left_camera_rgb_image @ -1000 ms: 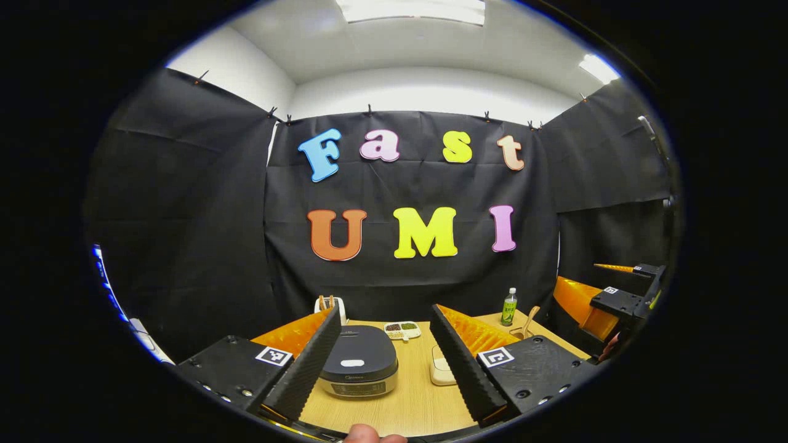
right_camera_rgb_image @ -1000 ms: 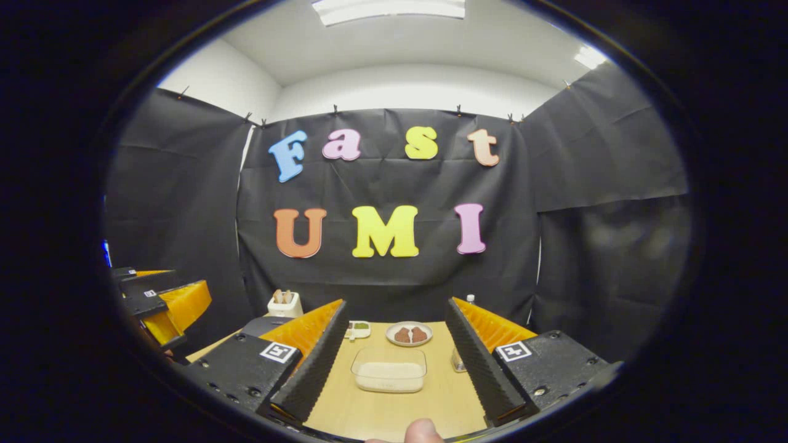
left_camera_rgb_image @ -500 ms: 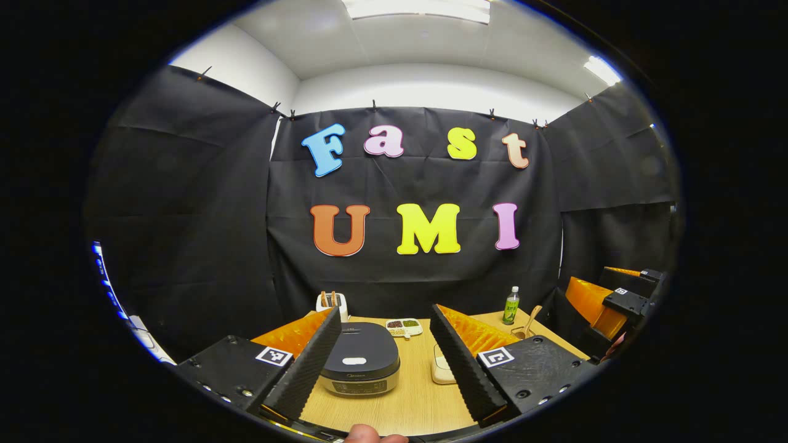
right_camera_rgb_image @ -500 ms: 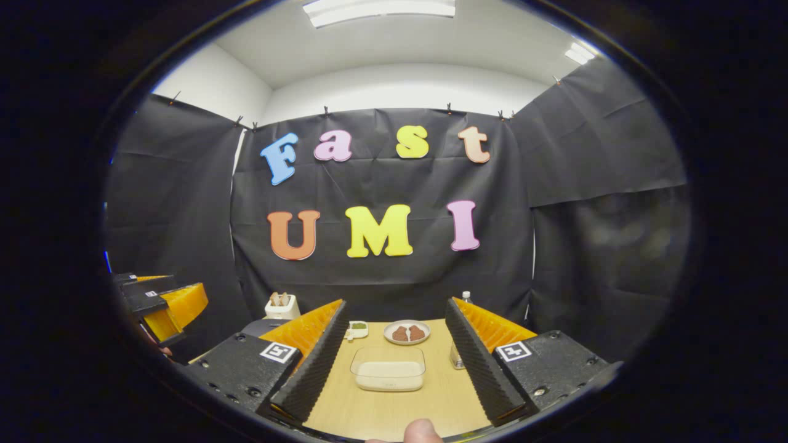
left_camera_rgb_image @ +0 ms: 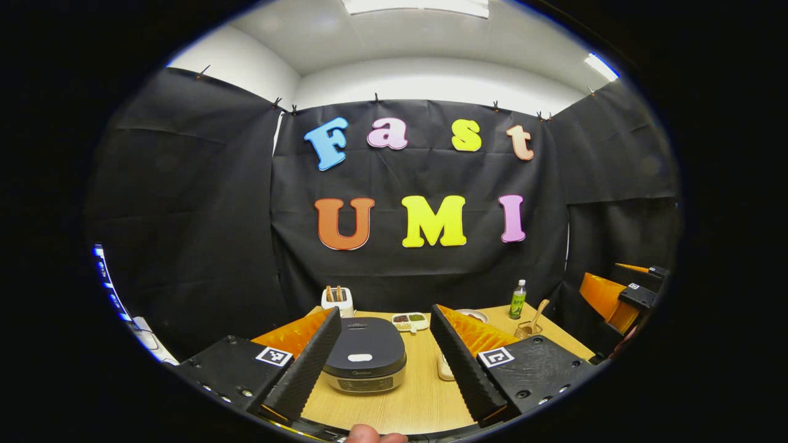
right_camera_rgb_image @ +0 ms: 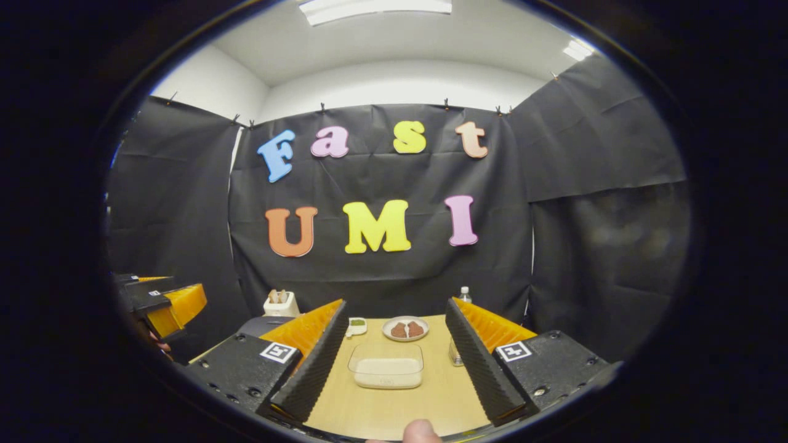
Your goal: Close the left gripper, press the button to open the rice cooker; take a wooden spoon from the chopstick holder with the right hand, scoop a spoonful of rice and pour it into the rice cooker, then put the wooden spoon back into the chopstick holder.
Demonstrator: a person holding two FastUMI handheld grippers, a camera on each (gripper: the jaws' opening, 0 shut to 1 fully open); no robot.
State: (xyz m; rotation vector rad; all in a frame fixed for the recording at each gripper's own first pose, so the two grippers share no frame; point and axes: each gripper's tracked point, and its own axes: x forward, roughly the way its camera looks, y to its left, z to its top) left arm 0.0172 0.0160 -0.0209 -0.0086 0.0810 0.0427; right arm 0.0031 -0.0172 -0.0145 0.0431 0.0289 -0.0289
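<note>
Step one is not begun, I judge: my left gripper [left_camera_rgb_image: 385, 360] hangs wide open and empty, the rice cooker [left_camera_rgb_image: 364, 362] shut just ahead between its fingers. Next I must close it and press the lid's pale button [left_camera_rgb_image: 359, 357]. My right gripper [right_camera_rgb_image: 394, 360], also spread and empty, faces the rice tub [right_camera_rgb_image: 386, 373] on the wooden table [right_camera_rgb_image: 394, 409]; the wooden spoon [left_camera_rgb_image: 537, 314] stands ahead-right of the left one. Black cloth walls surround.

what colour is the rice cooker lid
The rice cooker lid is dark grey to black, with a small white oval button on top; clearest in the left gripper view.
</note>
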